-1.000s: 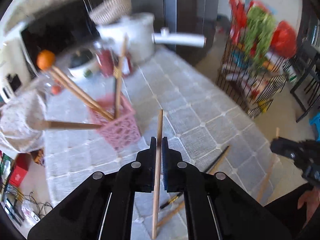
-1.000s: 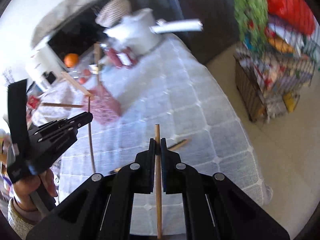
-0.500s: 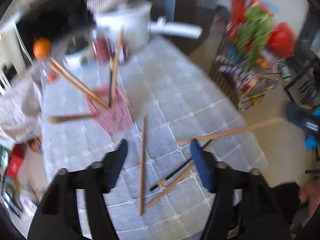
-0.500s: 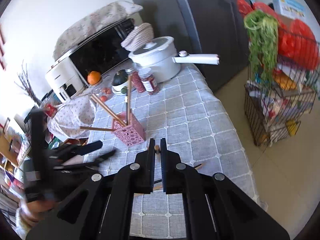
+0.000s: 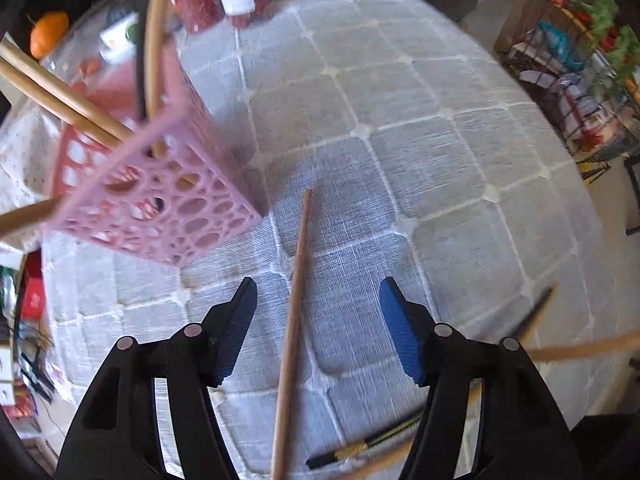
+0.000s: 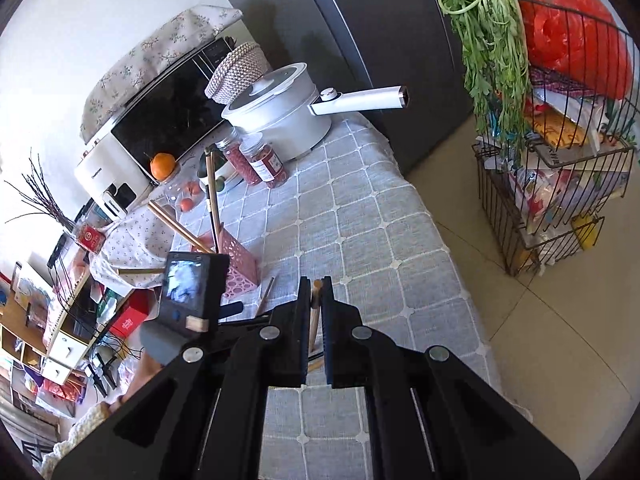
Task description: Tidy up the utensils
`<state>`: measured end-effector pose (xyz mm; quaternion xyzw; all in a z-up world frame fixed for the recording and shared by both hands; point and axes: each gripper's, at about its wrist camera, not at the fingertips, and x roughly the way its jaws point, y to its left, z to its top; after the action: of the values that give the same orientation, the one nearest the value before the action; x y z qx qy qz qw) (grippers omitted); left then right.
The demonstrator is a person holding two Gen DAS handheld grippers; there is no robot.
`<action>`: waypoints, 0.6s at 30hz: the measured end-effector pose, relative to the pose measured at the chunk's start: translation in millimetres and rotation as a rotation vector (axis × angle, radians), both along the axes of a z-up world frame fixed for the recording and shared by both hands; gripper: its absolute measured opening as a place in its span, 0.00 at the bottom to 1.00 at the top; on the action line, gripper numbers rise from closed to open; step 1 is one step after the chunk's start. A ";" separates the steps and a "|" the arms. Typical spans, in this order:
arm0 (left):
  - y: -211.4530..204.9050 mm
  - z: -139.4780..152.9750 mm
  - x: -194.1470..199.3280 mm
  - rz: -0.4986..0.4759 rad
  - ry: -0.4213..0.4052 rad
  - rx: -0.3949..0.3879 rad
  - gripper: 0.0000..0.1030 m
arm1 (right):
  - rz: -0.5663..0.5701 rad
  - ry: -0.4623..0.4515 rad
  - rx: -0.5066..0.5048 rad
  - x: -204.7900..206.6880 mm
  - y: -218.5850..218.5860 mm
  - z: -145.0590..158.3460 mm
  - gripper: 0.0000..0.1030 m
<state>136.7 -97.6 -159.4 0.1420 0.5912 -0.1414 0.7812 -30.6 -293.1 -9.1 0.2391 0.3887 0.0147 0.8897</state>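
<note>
Straddling a wooden chopstick [image 5: 294,320] that lies on the grey checked tablecloth [image 5: 400,128] beside the pink perforated plastic holder [image 5: 160,200], the left gripper [image 5: 318,308] has been closing, pads clear of it; the right gripper [image 6: 316,288] pinches another wooden chopstick [image 6: 315,320].

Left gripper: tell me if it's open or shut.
Open. The left gripper shows its blue pads spread wide, having just narrowed slightly; the chopstick lies between them on the tablecloth, touching neither.

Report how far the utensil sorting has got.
Done: several chopsticks stand in the pink holder. In hand: the right tool is shut on one chopstick. The left tool, jaws just closing, straddles a loose chopstick on the cloth. Left: that one and a black-tipped chopstick beside it.
</note>
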 end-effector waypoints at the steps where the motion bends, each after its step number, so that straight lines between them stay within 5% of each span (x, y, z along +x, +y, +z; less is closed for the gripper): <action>1: 2.7 -3.5 2.3 0.019 0.024 -0.029 0.51 | 0.002 0.001 0.001 -0.1 -0.8 0.0 0.05; 3: 7.6 -3.4 6.0 0.033 0.039 -0.057 0.45 | 0.005 0.004 0.009 0.2 -3.5 -0.5 0.05; 7: 9.1 1.8 1.3 -0.017 0.030 -0.032 0.09 | 0.016 0.014 0.051 1.9 -7.6 -0.9 0.05; 9: 15.7 4.9 -2.0 -0.034 0.063 -0.098 0.07 | 0.016 0.010 0.065 -0.1 -7.2 1.1 0.05; 15: 3.0 19.6 -19.8 -0.110 -0.014 -0.007 0.07 | 0.017 -0.015 0.060 -5.3 -3.8 12.0 0.05; 18: -3.1 26.3 -16.0 -0.094 -0.052 -0.032 0.06 | 0.017 -0.017 0.058 -6.5 -3.1 15.4 0.05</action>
<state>120.7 -100.6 -133.1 0.1606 0.5610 -0.1837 0.7910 -37.1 -296.1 6.3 0.2615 0.3824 0.0355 0.8855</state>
